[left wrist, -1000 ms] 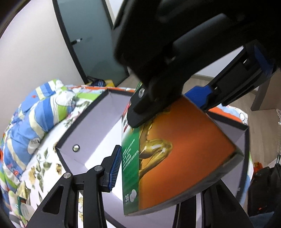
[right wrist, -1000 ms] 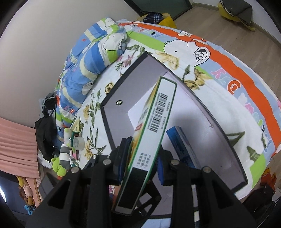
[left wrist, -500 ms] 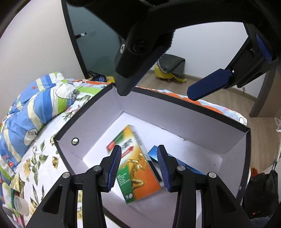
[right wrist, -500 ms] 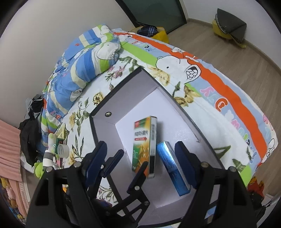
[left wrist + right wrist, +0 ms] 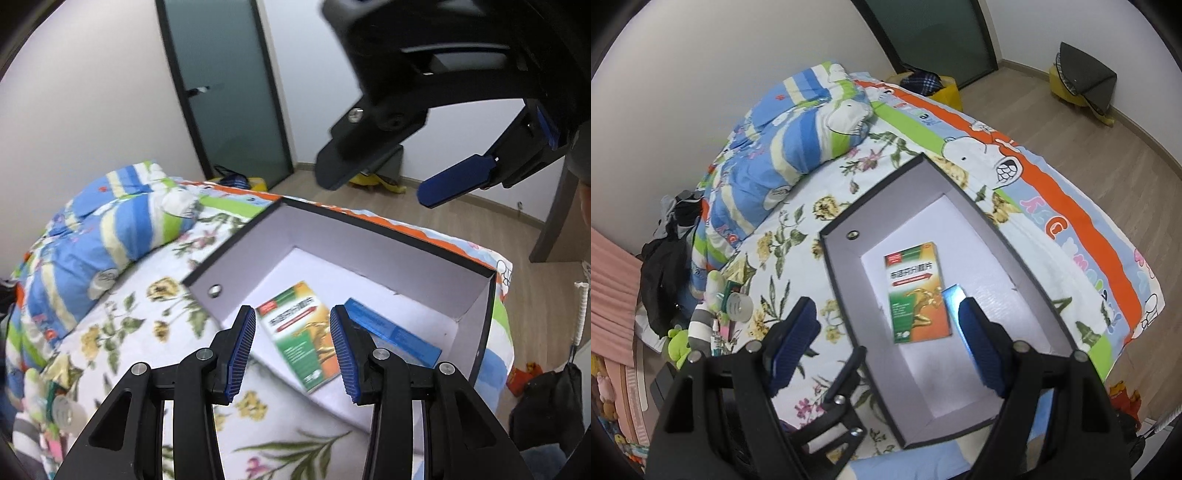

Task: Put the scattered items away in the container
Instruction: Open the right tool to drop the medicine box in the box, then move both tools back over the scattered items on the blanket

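Right gripper (image 5: 886,332): jaws spread wide, holding nothing, raised above the container (image 5: 842,291). Left gripper (image 5: 291,349): jaws parted, holding nothing, at the container's near left corner. The container, one dark-rimmed box with grey inner walls, holds two items lying flat side by side: one green-and-orange box (image 5: 918,293) with Chinese lettering too small to read, and one blue box (image 5: 393,332) to its right, partly hidden behind a right finger. On the floral bedsheet (image 5: 798,236), far left, small scattered items (image 5: 733,304) are too blurred to count.
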A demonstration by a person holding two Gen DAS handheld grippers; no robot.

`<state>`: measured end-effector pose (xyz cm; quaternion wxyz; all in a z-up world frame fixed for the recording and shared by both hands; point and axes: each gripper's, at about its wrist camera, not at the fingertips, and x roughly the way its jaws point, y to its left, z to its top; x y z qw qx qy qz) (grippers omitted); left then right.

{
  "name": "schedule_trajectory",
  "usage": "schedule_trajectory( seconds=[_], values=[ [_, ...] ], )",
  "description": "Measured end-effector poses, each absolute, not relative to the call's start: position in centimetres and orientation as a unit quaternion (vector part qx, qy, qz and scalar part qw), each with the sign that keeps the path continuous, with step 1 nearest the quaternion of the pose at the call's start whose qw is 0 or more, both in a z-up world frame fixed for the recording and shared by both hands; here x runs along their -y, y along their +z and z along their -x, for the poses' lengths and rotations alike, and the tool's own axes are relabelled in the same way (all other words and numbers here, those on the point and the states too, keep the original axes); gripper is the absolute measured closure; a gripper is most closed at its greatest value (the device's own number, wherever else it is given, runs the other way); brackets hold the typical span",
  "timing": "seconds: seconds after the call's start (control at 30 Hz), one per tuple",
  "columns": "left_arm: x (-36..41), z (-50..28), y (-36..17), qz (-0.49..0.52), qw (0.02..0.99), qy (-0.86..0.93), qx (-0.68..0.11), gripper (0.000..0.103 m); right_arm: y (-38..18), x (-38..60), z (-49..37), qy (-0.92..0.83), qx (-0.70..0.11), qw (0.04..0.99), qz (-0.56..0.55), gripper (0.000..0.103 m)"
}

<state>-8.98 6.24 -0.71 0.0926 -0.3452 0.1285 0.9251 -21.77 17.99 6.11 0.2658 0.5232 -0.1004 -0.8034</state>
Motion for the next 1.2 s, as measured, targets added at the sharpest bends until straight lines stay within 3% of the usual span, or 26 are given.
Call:
schedule_trajectory(
  seconds=[0.6,1.2],
  values=[
    [7.5,0.1,4.0,0.335,-0.016,0.937,-0.1,0.06,9.0,-6.9,12.6,-0.777,0.054,0.357,-0.516,0.023],
    [32.7,-3.6,-0.8,0.387,-0.19,0.902,-0.019,0.06,1.9,15.6,7.6,-0.695,0.017,0.44,-0.569,0.023]
  ],
)
